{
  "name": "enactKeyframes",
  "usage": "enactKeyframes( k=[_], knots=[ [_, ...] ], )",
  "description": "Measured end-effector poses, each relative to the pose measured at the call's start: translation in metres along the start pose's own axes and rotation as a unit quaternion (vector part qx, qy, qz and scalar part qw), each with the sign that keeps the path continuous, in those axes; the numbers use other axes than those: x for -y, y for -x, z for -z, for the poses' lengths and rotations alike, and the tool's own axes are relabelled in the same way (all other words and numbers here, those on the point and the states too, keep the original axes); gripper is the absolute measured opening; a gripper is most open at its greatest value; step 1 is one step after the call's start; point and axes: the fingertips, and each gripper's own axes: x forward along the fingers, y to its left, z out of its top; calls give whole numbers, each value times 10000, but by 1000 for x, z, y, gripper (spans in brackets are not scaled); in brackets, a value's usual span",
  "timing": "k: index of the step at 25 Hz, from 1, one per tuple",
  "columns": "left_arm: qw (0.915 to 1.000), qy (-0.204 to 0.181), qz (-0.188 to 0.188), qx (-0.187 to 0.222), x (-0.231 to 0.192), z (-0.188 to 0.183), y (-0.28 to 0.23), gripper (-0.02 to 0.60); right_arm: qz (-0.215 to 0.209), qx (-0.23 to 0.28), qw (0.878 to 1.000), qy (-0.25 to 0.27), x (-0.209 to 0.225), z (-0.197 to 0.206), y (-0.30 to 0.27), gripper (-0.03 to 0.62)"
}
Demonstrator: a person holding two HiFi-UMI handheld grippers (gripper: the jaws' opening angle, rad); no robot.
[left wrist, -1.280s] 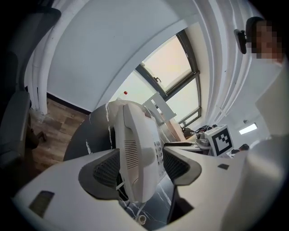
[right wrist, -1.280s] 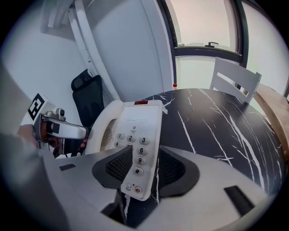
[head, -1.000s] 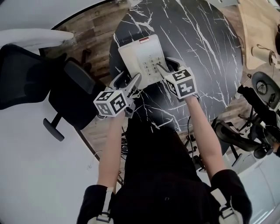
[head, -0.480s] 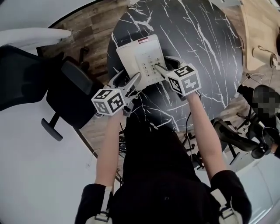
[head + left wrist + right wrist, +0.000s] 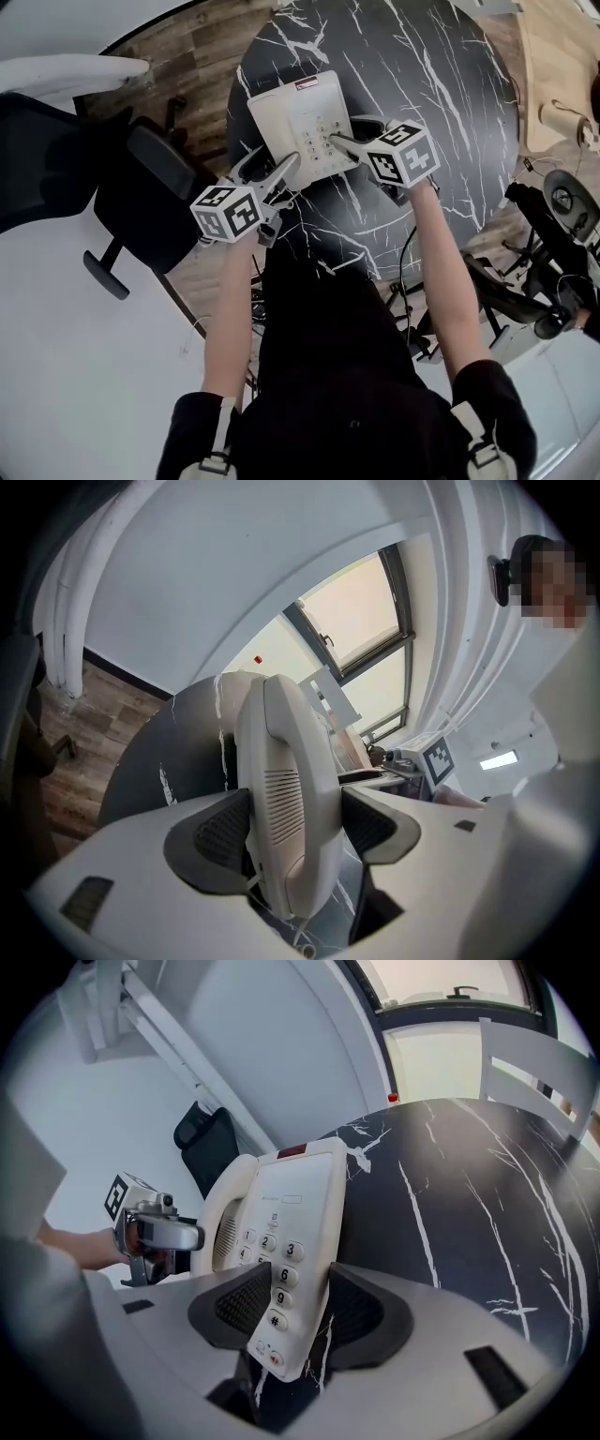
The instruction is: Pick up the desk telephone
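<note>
A white desk telephone (image 5: 300,117) sits near the front edge of the black marble table (image 5: 422,84). My left gripper (image 5: 272,167) comes in from the phone's near-left end. In the left gripper view the handset (image 5: 286,789) stands between the open jaws (image 5: 295,827), with both pads close beside it. My right gripper (image 5: 354,133) straddles the phone's near-right corner. The right gripper view shows the keypad edge (image 5: 291,1232) between that gripper's open jaws (image 5: 298,1312). The phone rests on the table.
A black office chair (image 5: 141,197) stands left of the table over wooden floor. Dark equipment and cables (image 5: 553,216) crowd the right side. In the right gripper view the left gripper (image 5: 155,1232) shows beyond the handset.
The right gripper has tipped further over the phone's near-right corner. The left gripper has hardly moved, and the phone stays on the table.
</note>
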Motion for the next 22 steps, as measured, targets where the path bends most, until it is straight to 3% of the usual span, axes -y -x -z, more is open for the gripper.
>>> enactKeyframes(
  k=[9,22],
  knots=[
    [9994,-127,-133,-283,4,0,-1,304,123,148,9996,-185,-2,1,3,187],
    [9977,-443,-291,-431,32,-1,19,290,247,551,9927,-1043,-27,27,28,187]
  ],
)
